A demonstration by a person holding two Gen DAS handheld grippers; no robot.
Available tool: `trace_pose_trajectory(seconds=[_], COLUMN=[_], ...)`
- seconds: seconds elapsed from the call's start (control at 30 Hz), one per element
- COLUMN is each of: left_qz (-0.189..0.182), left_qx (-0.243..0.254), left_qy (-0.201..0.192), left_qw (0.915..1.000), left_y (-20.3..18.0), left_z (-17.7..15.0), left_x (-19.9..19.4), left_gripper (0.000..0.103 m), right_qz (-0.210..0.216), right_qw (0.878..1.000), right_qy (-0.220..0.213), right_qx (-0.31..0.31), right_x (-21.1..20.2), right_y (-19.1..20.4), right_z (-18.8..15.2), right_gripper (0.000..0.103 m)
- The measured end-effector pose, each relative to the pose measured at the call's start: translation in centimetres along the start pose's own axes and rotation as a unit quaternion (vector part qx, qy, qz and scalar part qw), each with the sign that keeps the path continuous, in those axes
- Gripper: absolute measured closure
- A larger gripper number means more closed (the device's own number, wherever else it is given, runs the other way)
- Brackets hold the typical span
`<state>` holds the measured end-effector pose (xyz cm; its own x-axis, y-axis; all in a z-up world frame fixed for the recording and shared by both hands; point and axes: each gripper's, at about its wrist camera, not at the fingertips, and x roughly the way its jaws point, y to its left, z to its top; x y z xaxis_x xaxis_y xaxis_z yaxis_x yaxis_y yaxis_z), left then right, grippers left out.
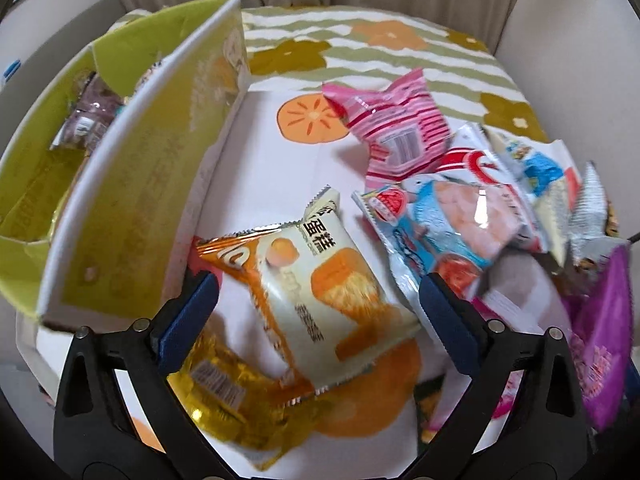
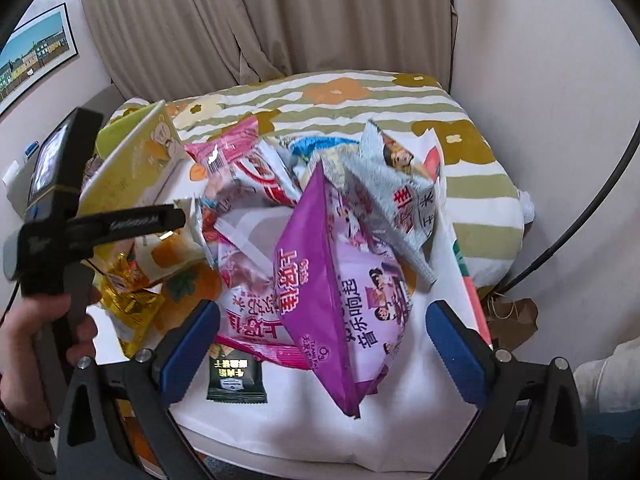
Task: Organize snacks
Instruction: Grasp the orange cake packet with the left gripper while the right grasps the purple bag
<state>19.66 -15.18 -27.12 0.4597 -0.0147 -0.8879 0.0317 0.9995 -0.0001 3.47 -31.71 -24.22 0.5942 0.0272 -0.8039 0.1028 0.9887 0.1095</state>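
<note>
My left gripper (image 1: 316, 292) is open, its blue pads either side of a cream and orange cake packet (image 1: 320, 292) lying on the table, not closed on it. A gold packet (image 1: 224, 384) lies under it. A green cardboard box (image 1: 120, 200) stands at the left with a dark packet (image 1: 90, 116) inside. My right gripper (image 2: 322, 328) is open above a purple snack bag (image 2: 332, 300) on top of the pile. A silver packet (image 2: 396, 196) and a pink striped packet (image 2: 224, 152) lie behind it.
The table wears a white cloth with orange fruit prints (image 1: 312, 118) and a green striped cloth (image 2: 360, 100) behind. A blue and pink packet (image 1: 448, 216) and a small dark green sachet (image 2: 236, 376) lie in the pile. Curtains and walls close in behind. The left hand-held gripper (image 2: 80, 232) shows in the right view.
</note>
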Motion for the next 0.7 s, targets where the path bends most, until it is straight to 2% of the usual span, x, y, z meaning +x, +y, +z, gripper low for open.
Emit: trace_pose_trajectory(seconds=[0.23, 0.33, 0.7], left_qz=[0.003, -0.032, -0.057], left_qx=[-0.004, -0.019, -0.009], left_qy=[0.027, 0.043, 0.042], left_qw=[0.9996, 0.9984, 0.9975], left_y=[0.4, 0.8, 1.3], left_z=[0.3, 0.1, -0.3], left_x=[2.4, 3.2, 3.1], left_gripper=[0.015, 0.025, 0.037], right_qz=[-0.004, -0.005, -0.001], right_qw=[1.000, 1.000, 1.000], right_qy=[0.009, 0.010, 0.012], right_qx=[0.008, 0.009, -0.005], right_x=[1.6, 1.9, 3.6], right_y=[-0.5, -0.8, -0.8], right_z=[-0.4, -0.3, 0.4], right_gripper=[0.000, 0.000, 0.001])
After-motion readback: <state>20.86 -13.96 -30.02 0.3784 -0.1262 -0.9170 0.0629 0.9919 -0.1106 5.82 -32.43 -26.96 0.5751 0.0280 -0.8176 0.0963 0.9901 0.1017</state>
